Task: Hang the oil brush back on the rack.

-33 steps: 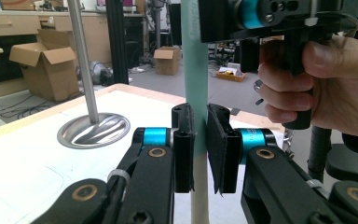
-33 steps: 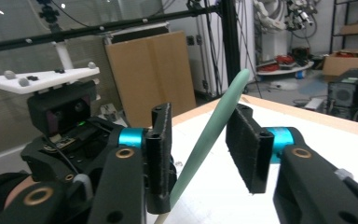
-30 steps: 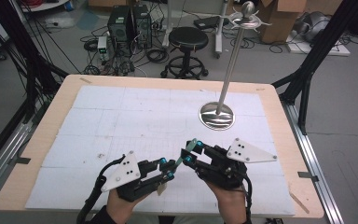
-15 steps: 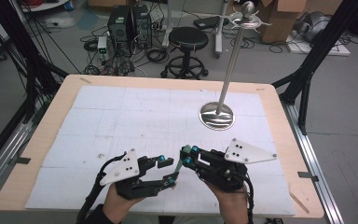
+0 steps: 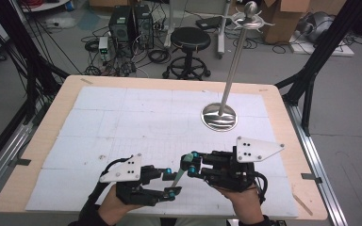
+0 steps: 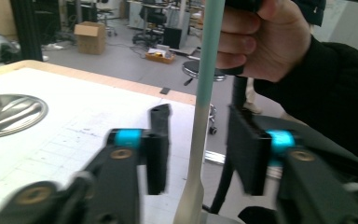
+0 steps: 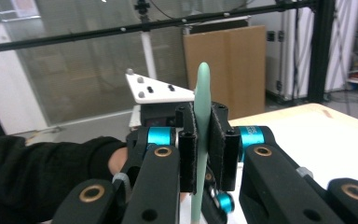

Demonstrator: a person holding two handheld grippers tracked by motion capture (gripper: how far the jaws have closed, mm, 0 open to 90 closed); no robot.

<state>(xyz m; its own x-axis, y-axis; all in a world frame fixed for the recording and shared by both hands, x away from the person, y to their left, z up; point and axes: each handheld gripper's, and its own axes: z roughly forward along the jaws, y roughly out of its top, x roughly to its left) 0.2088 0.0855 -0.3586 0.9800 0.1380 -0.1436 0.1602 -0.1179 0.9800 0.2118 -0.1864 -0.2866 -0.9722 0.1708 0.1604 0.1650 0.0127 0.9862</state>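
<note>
The right gripper (image 5: 188, 165) is clamped on a slim pale-green spatula (image 5: 178, 176), its pads pressing flat on both sides of the handle in the right gripper view (image 7: 202, 121). The left gripper (image 5: 170, 181) stands partly open around the lower part of the same tool; its jaws have just been closing in, yet in the left gripper view the spatula (image 6: 200, 130) still hangs between the pads with a gap on either side. The tool is held in the air near the front edge of the table (image 5: 66, 99), between the two hands, well apart from the metal stand (image 5: 220, 115) farther back on the right.

The likely trouble is in the handover. If the right gripper lets go before the left pads press on the thin shaft, the spatula would probably drop to the table or swing out of reach. The shaft also seems to sit nearer one pad than the other, though blur makes that hard to judge; an uneven close could push it sideways and twist it in the right gripper's hold. A grip taken on the narrow neck just above the wider blade may slide along the smooth surface.
</note>
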